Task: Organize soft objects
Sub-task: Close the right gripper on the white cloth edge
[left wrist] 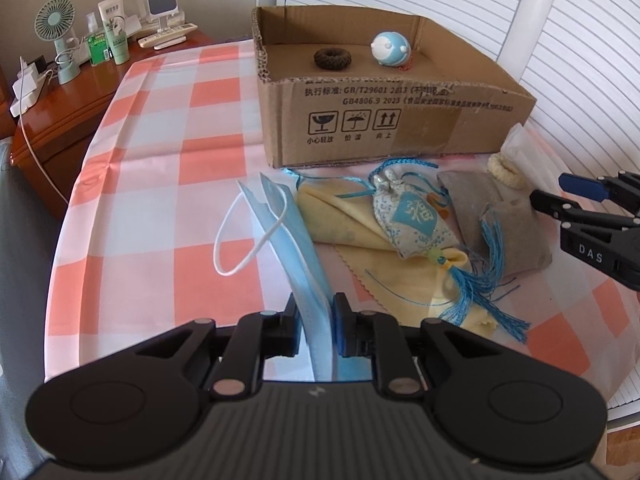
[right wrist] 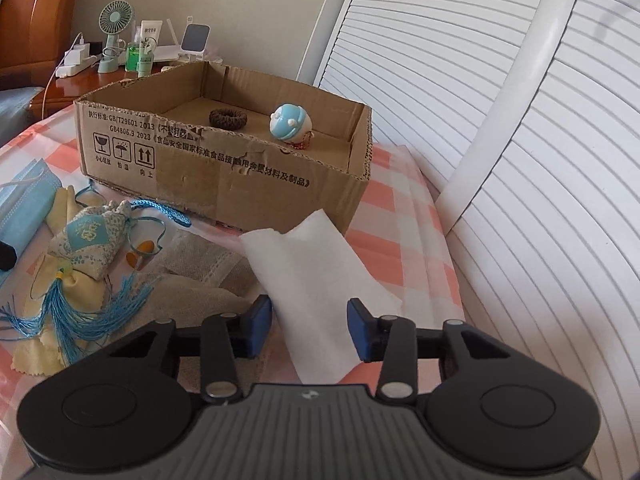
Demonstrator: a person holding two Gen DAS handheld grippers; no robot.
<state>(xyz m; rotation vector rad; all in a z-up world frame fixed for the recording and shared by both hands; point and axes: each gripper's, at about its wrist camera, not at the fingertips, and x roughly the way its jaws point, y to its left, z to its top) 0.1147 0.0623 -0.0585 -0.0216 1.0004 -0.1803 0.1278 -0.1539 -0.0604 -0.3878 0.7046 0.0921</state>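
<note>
I am clamping my left gripper (left wrist: 314, 330) on the blue face mask (left wrist: 298, 248), with both blue pads pressing its folded edge. The mask is stretching forward from the jaws over the checked tablecloth (left wrist: 160, 128), its white ear loop (left wrist: 244, 236) hanging to the left.

I am holding my right gripper (right wrist: 308, 330) with its jaws spread wide, gripping nothing. The white tissue (right wrist: 316, 280) is lying between and beneath the fingers; whether either pad is touching it, I cannot tell.

The cardboard box (left wrist: 400, 120) is sitting open-topped at the far side of the cloth. Inside it, a dark hair tie (left wrist: 332, 57) and a blue-and-white round toy (left wrist: 390, 48) are resting apart from each other on the box floor.

In front of the box, the patterned sachet (left wrist: 412, 220) with its blue tassel (left wrist: 480, 300) is lying on the yellow cloth (left wrist: 348, 220), just beside the mask. A grey pouch (left wrist: 500, 232) is lying to the right of the sachet, and a cream hair tie (left wrist: 506, 170) is sitting near the box's right corner.
</note>
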